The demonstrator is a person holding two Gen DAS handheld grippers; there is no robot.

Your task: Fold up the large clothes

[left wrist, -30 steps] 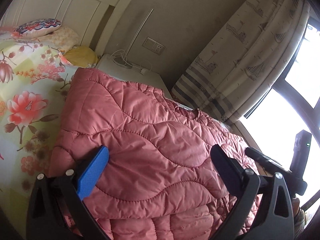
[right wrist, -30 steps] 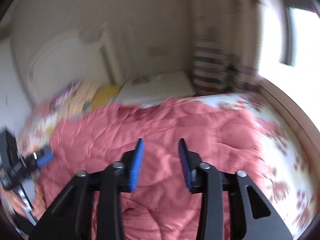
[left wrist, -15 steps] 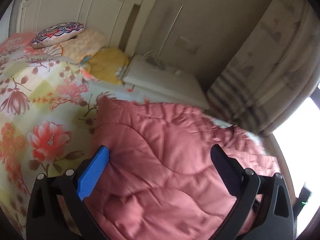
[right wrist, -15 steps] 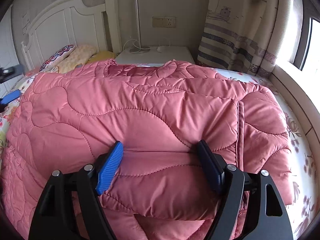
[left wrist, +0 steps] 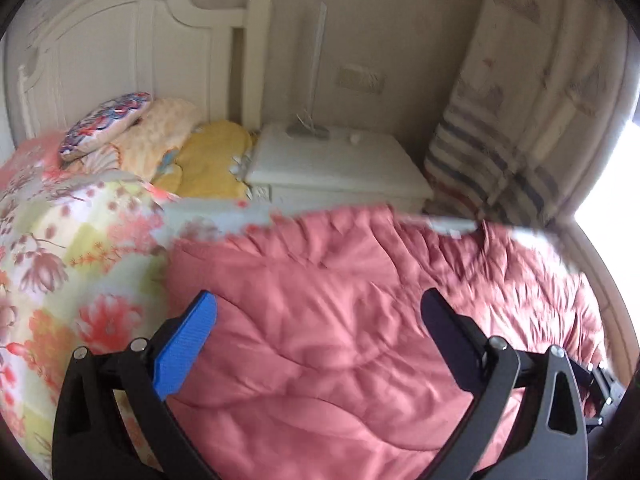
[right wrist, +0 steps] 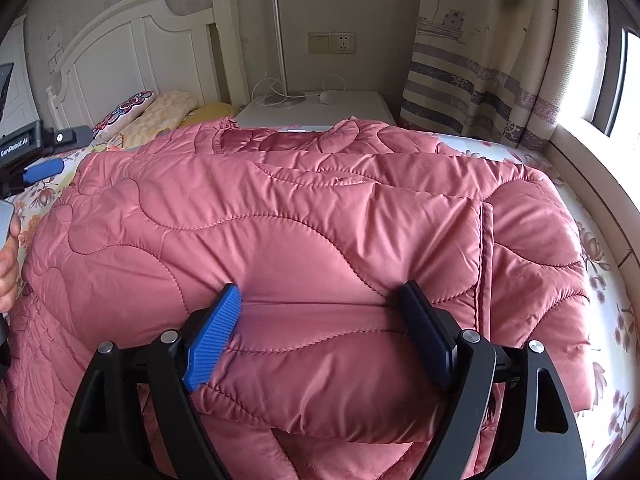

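Pink coat (right wrist: 304, 216) lies folded across the bed (right wrist: 612, 320). Right gripper (right wrist: 320, 320), jaws just opening wide, presses the fold, seemingly ungripped; left gripper (left wrist: 320, 320) gapes empty above. Flatten evenly before regrasping an edge.

A pink quilted jacket (right wrist: 304, 216) lies folded across a bed with a floral sheet (right wrist: 608, 312). The right gripper (right wrist: 320, 320) rests low against the padding; its jaws have just been opening and stand wide, a bulge of fabric between them. At the far left, a hand (right wrist: 8, 264) holds the left gripper (right wrist: 42, 170).
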